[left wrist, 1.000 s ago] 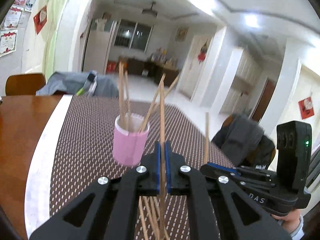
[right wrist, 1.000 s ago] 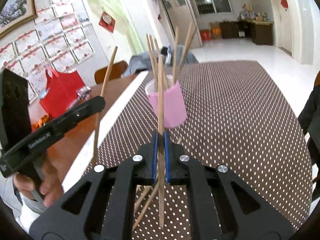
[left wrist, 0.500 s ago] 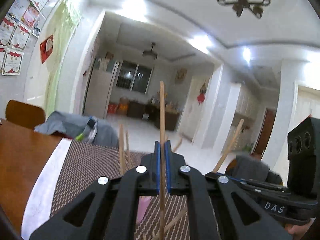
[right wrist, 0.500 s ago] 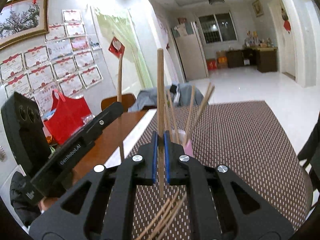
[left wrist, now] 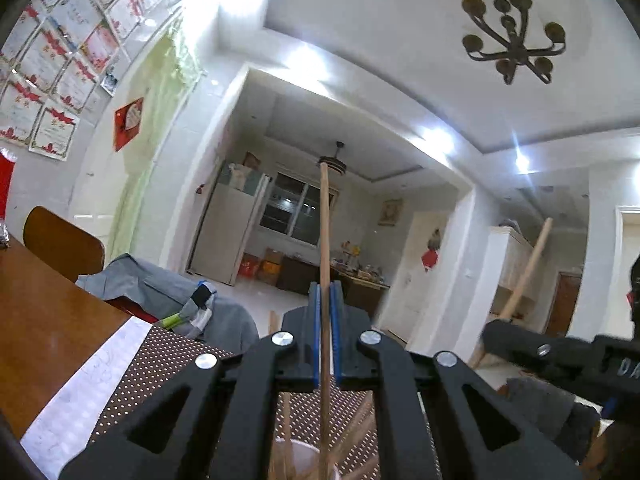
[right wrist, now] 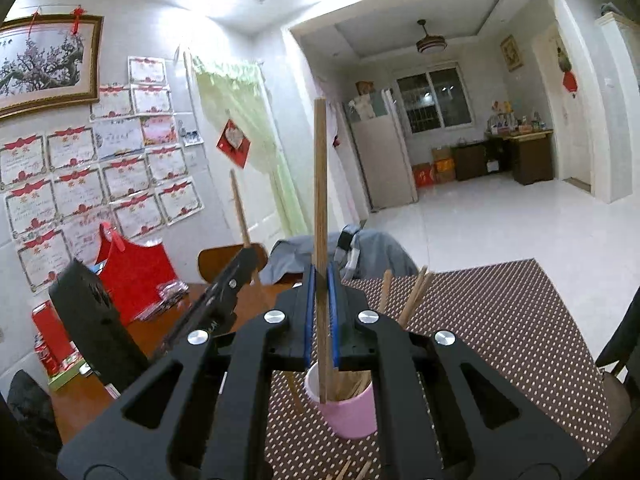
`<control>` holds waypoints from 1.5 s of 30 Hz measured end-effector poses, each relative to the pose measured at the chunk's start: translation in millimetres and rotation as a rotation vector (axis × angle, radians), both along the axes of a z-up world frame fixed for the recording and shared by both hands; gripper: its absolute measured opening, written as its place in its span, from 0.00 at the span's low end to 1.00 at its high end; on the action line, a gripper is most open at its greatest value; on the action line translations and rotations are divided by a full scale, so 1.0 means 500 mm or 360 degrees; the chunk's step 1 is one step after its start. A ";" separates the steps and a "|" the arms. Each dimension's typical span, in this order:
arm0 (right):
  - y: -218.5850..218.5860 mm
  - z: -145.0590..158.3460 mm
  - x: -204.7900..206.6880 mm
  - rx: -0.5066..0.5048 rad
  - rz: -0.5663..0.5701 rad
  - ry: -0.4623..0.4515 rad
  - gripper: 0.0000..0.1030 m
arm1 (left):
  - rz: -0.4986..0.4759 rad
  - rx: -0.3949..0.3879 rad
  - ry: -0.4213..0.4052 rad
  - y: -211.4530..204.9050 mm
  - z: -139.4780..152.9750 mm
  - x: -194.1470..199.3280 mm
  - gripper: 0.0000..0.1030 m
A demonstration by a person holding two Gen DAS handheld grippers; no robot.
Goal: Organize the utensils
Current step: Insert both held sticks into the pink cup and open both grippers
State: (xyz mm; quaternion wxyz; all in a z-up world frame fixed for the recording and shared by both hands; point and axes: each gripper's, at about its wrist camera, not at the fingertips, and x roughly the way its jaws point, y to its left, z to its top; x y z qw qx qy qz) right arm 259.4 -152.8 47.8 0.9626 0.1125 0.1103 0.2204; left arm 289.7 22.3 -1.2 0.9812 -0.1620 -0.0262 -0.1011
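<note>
Certificate-covered white wall [right wrist: 100, 184], pale tiled floor [right wrist: 500, 216], barred window [right wrist: 436, 100], perhaps unlit chandelier [left wrist: 514, 36].

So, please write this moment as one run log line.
left tongs: shut on chopstick | right tongs: shut on second chopstick | pink cup: holds chopsticks

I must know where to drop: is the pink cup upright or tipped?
Upright: the pink cup stands on the mat, its mouth up, chopsticks inside.

Cup [right wrist: 348, 404] of chopsticks [right wrist: 412, 300] stands on mat [right wrist: 500, 340].
</note>
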 end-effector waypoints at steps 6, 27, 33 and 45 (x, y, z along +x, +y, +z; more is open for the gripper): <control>-0.005 -0.013 0.027 0.0016 -0.0036 -0.0010 0.07 | 0.0040 -0.0042 0.0019 0.008 -0.023 0.043 0.05; 0.043 -0.064 0.081 -0.0141 -0.0023 0.0174 0.07 | 0.0059 0.0158 0.0215 -0.018 -0.049 0.067 0.23; 0.048 -0.069 0.085 -0.0145 -0.0007 0.0193 0.07 | 0.0068 0.0210 0.0276 -0.023 -0.037 0.053 0.25; 0.052 -0.079 0.092 -0.0141 -0.0010 0.0251 0.07 | 0.0099 0.0259 0.0339 -0.015 -0.019 0.008 0.42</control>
